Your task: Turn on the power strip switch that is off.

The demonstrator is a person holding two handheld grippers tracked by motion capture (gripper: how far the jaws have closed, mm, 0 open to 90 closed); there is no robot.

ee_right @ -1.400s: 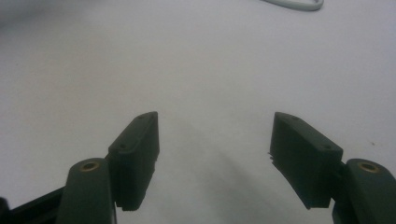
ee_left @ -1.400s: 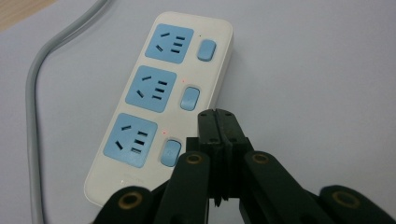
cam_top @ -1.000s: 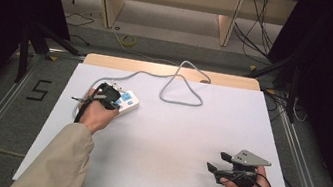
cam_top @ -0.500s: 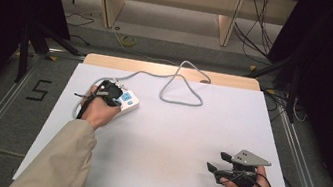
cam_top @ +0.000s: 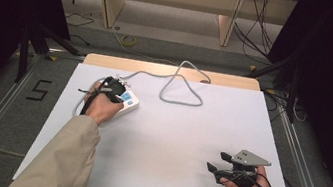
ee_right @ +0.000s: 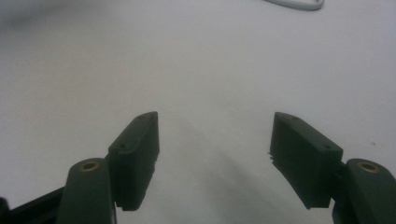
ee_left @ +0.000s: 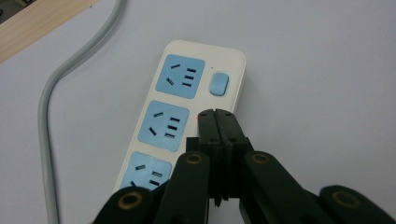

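Left gripper, jaws together, tips seemingly pressing the power strip beside its lit middle switch; next, lift clear; right gripper idles apart, well away.

One camera hangs high on the person's side, looking forward and down over the whole bench. Two more ride the hand tools, skimming close above it. The power strip appears both overhead and close up.
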